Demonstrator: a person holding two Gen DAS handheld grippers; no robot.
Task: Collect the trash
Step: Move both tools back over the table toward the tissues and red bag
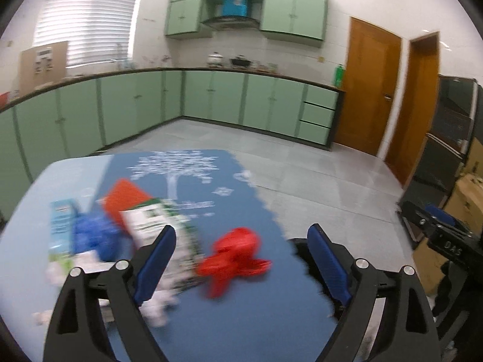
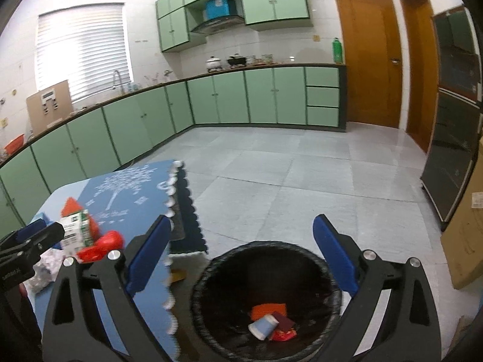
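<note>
— How does the left gripper (image 1: pixel 241 259) stand?
— Its jaws are spread wide, the blue pads (image 1: pixel 157 262) well apart, with nothing pressed between them. The black finger arms fan outward from the bottom of its own view, and it tilts forward and downward.
— And the right gripper (image 2: pixel 241 253)?
— Much the same: jaws wide, blue pads (image 2: pixel 335 253) apart, gripping nothing, angled downward.
— Can each see the other?
— Yes. The left one shows at the left edge of the right wrist view, though its picture is blurred, so its finger detail is probably unreliable there.
</note>
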